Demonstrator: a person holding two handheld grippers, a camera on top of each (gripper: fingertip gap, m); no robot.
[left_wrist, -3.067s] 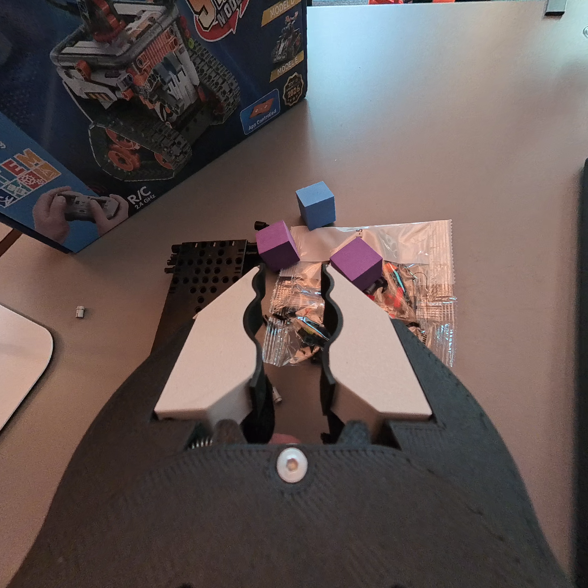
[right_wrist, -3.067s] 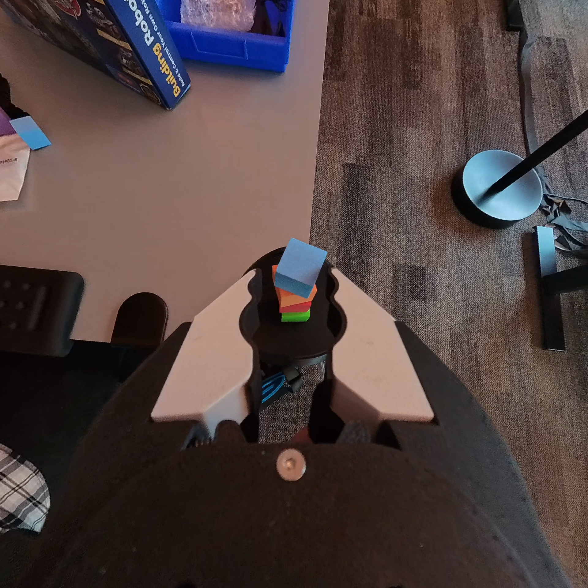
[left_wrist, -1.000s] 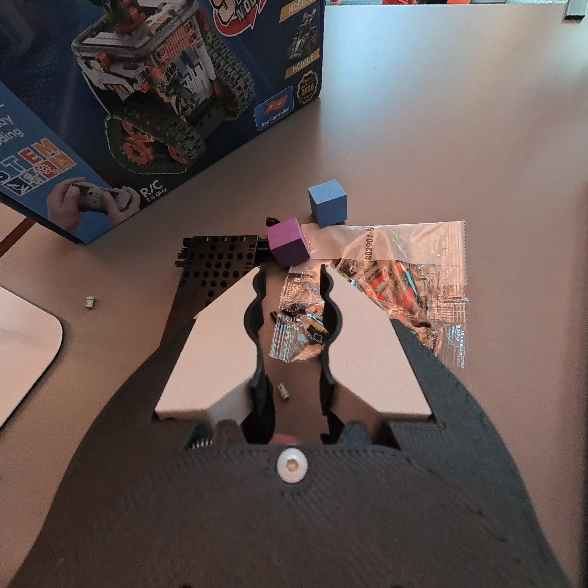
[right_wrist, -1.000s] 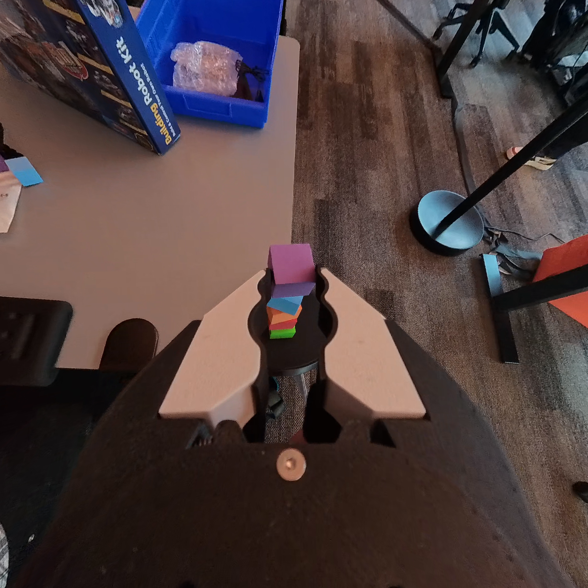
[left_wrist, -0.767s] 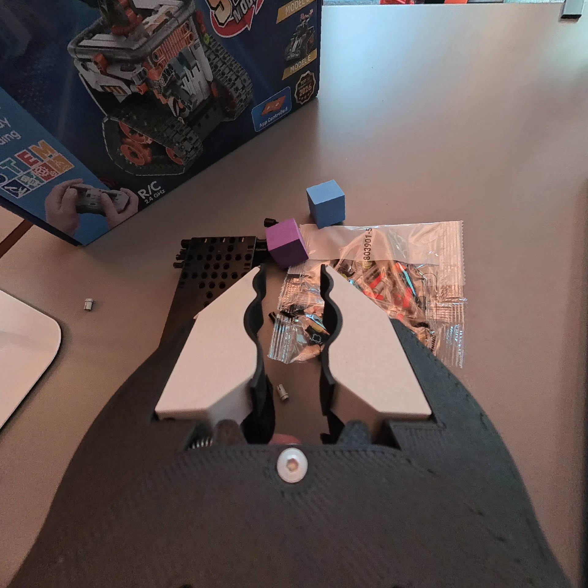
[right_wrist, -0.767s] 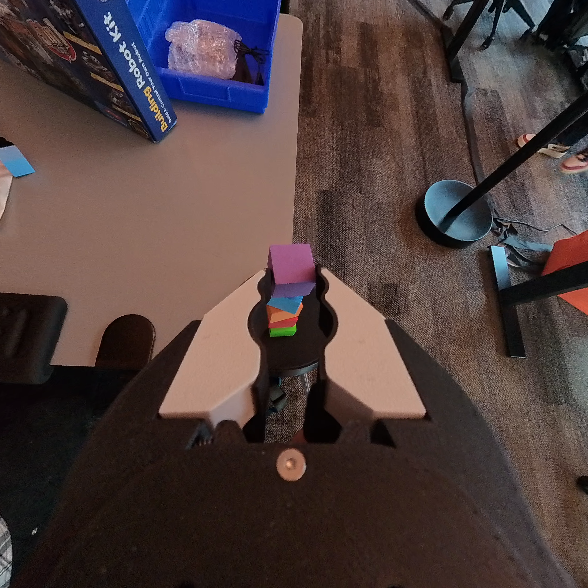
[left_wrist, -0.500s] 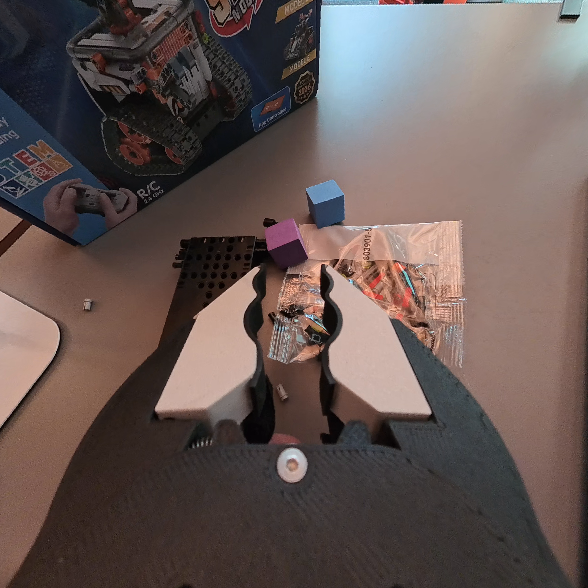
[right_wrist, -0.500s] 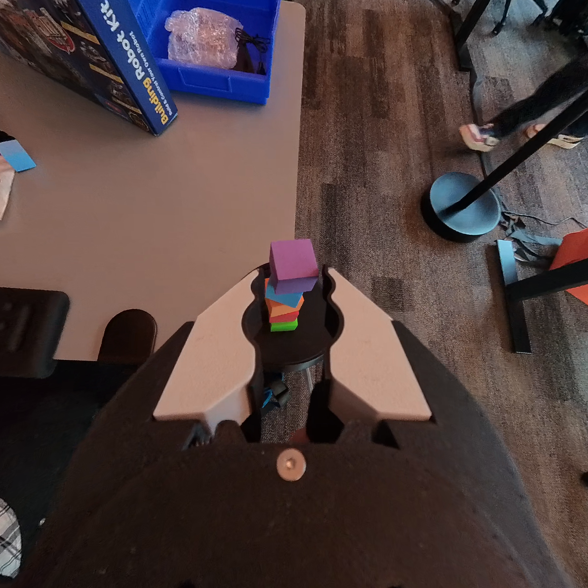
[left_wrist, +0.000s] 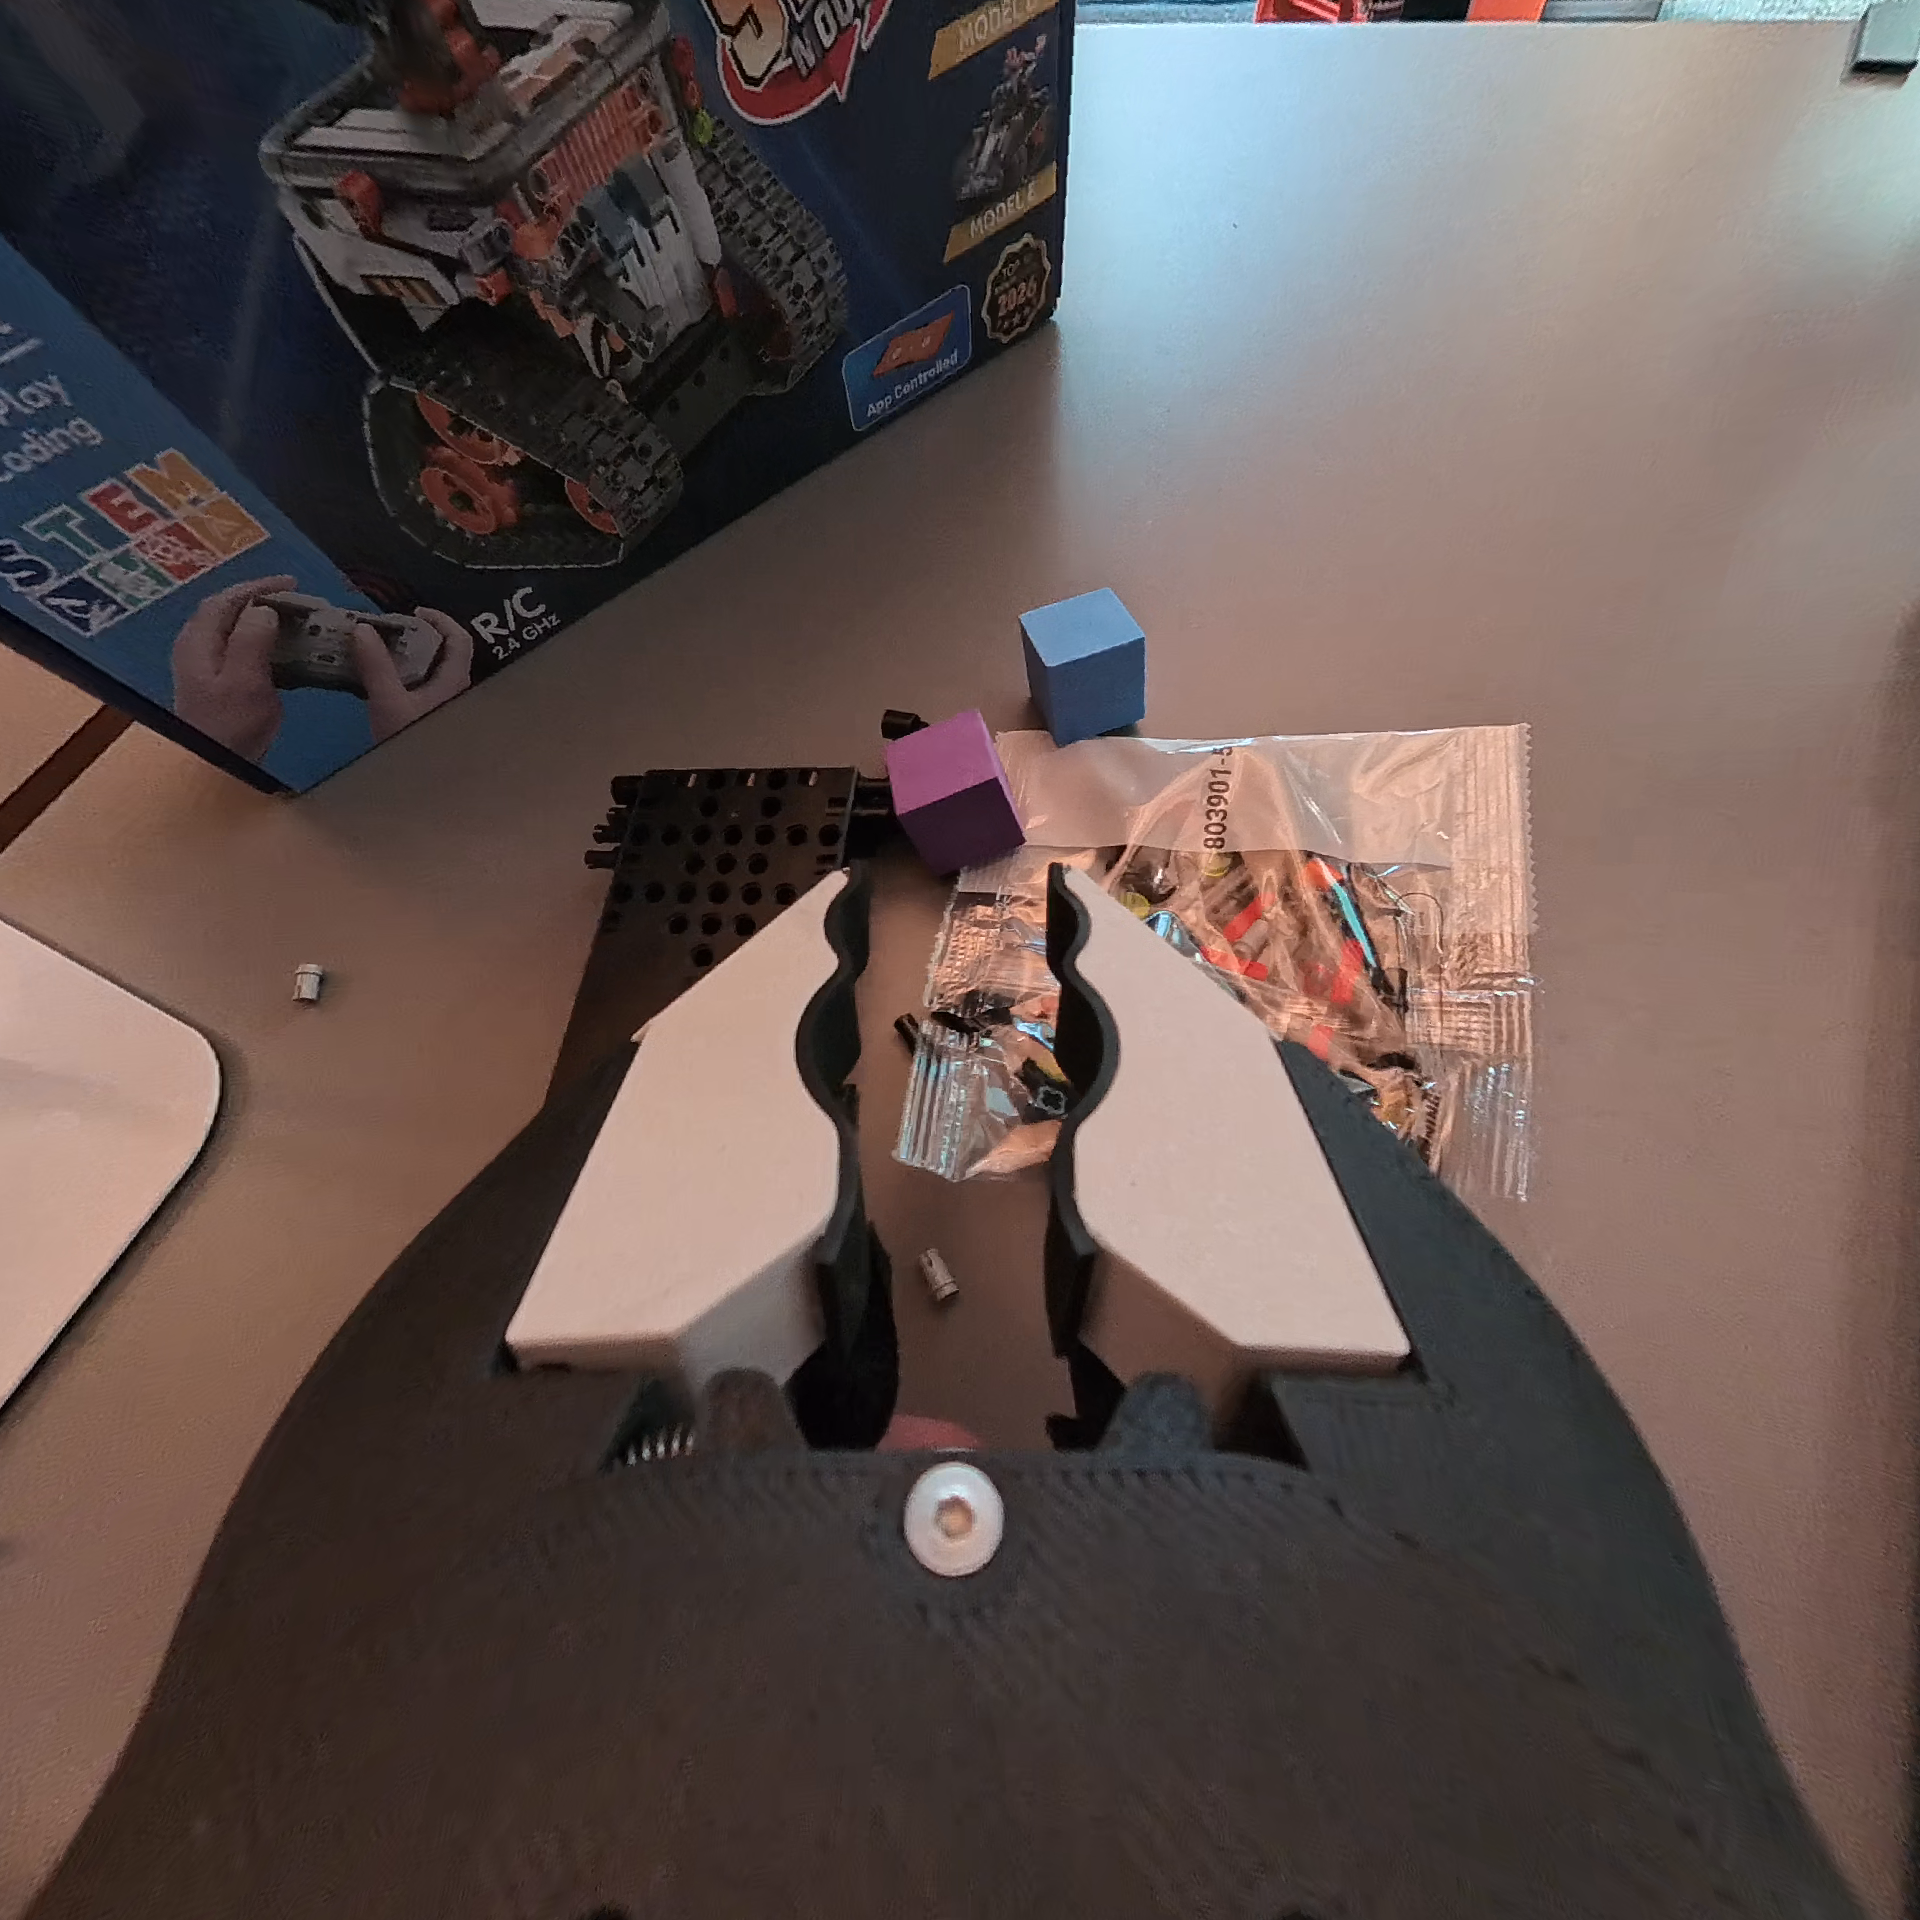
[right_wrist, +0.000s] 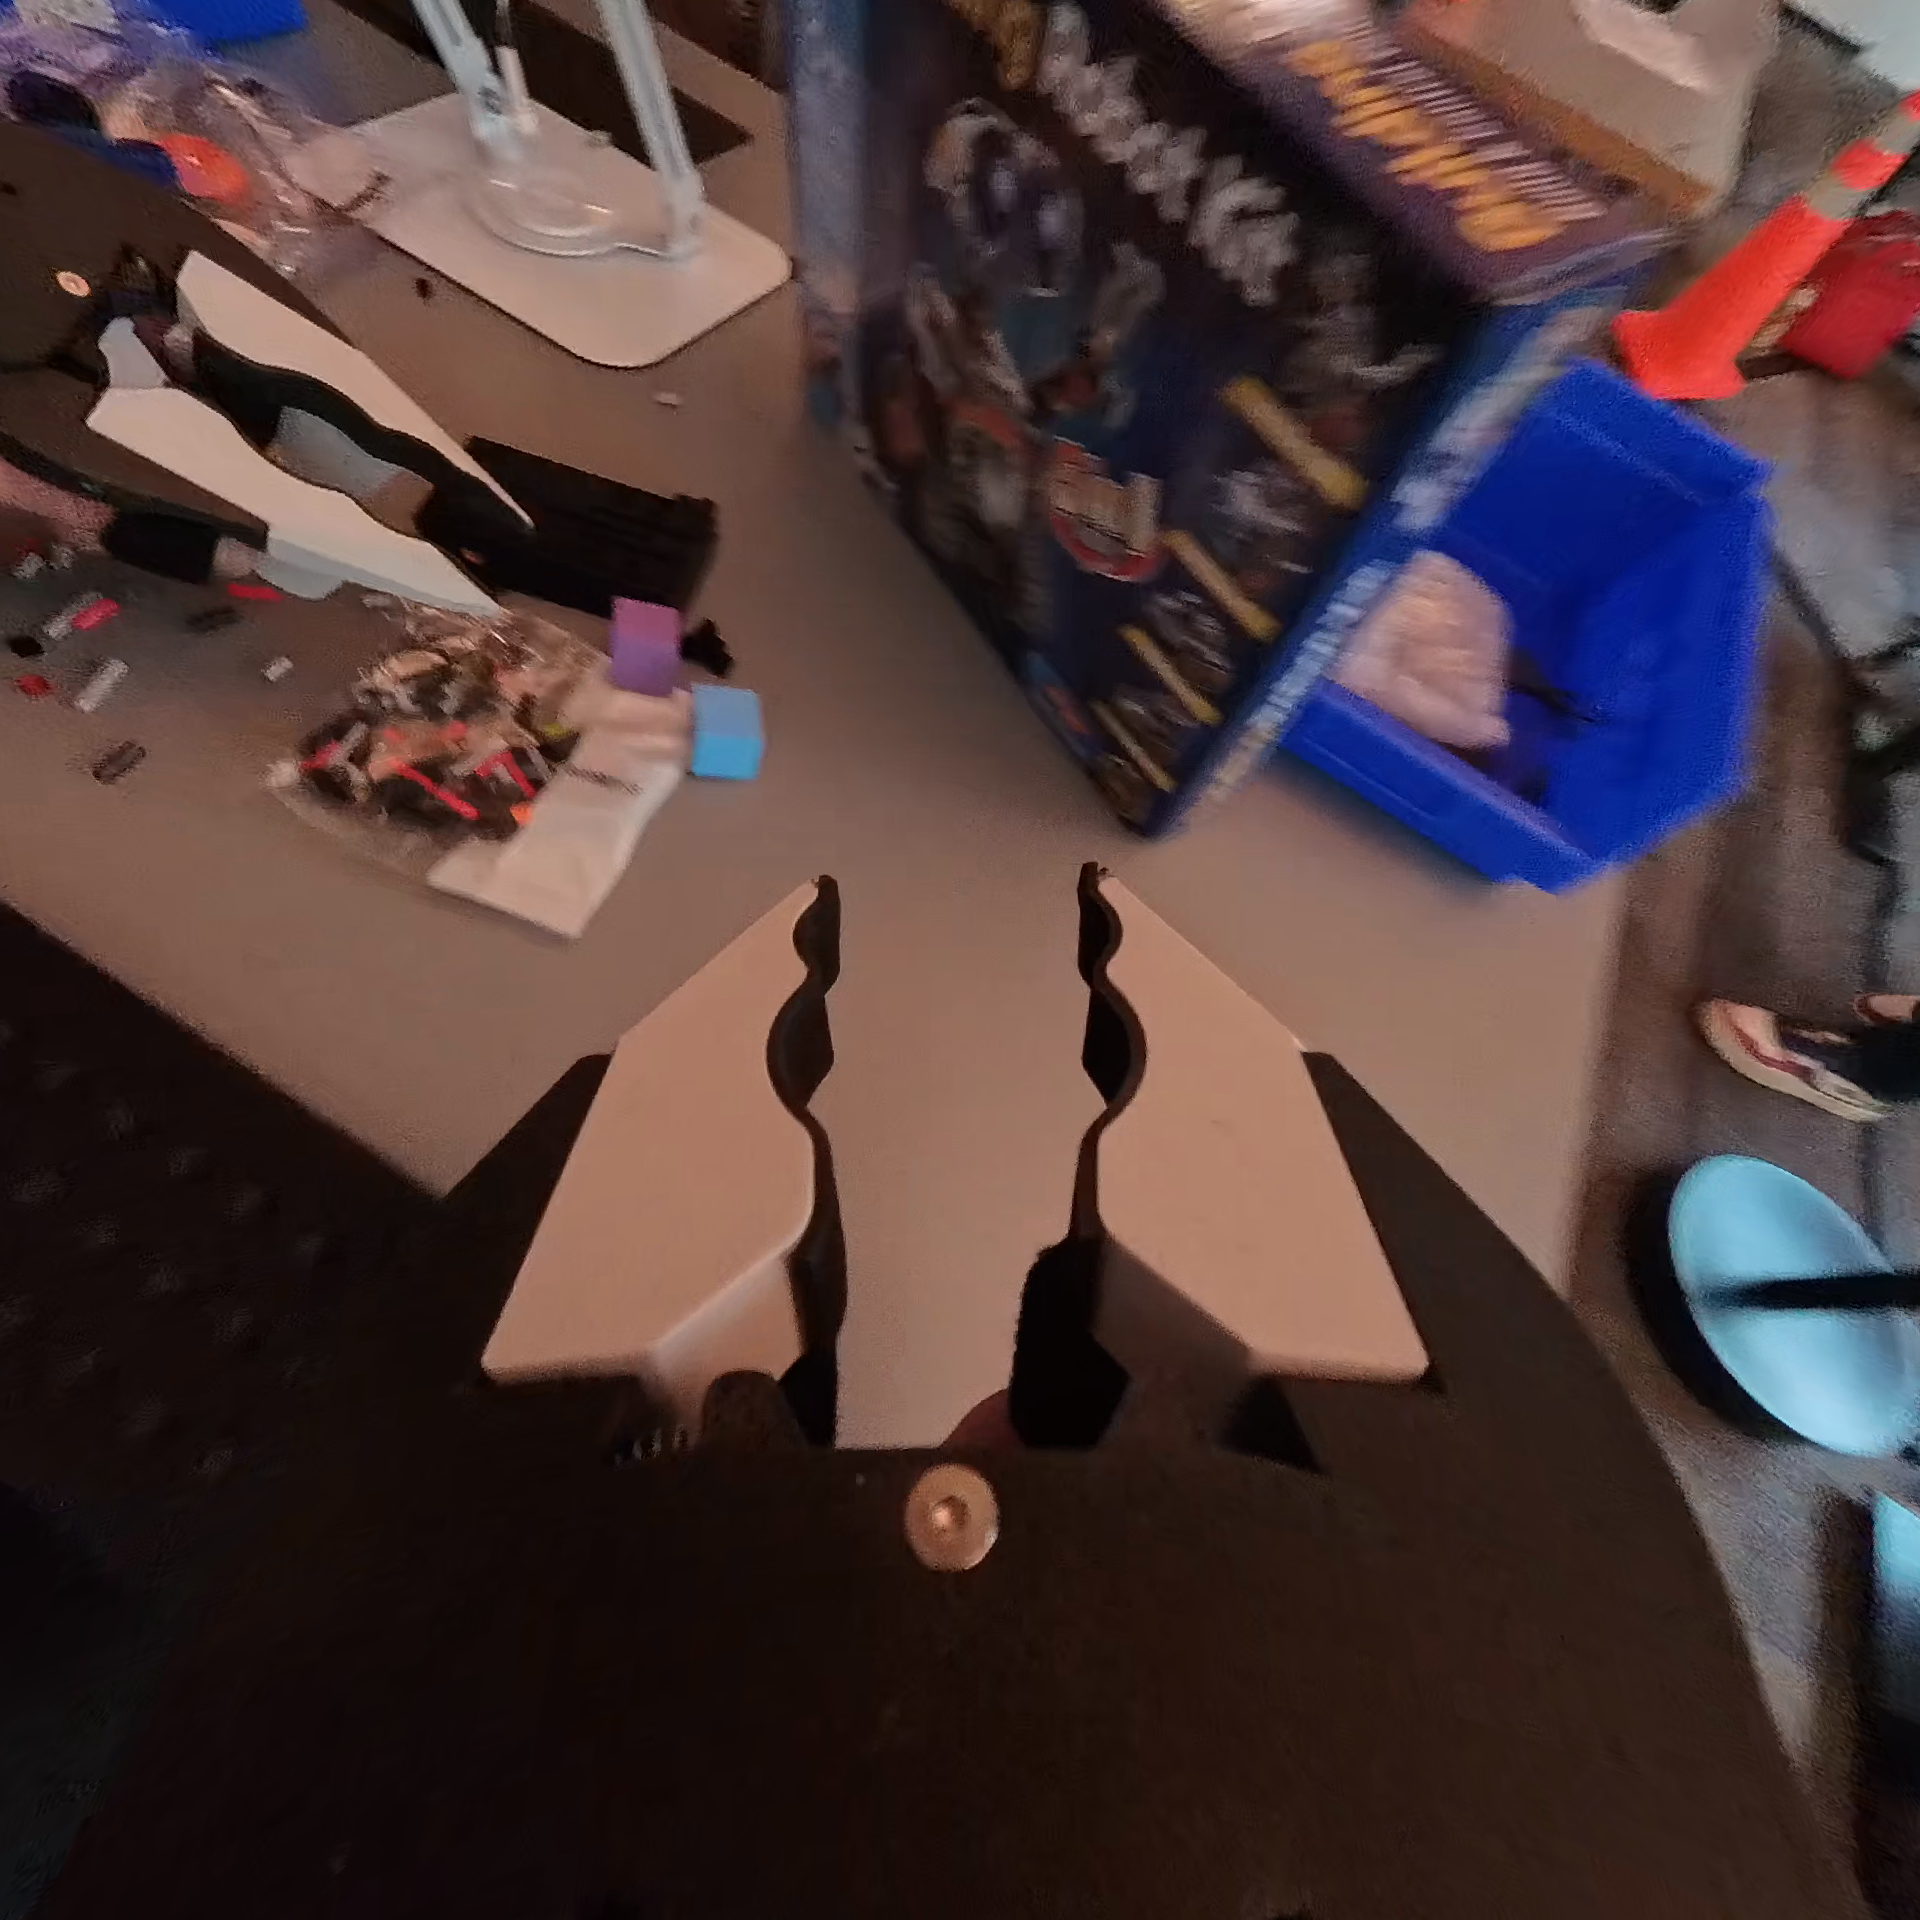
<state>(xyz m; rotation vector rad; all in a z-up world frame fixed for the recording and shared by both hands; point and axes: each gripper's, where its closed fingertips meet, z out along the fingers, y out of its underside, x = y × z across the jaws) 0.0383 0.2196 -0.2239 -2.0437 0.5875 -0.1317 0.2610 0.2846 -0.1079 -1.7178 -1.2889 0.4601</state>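
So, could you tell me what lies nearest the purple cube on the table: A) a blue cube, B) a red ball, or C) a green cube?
A: the blue cube sits just beyond the purple cube, by the edge of the clear parts bag.

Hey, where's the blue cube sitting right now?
In the left wrist view the blue cube sits on the table, just beyond the purple cube, at the clear parts bag's far corner.

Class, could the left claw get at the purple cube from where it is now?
Probably yes. The left claw is open and empty, and the purple cube sits on the table just ahead of its tips, slightly left of centre, uncovered, with the parts bag only beside it.
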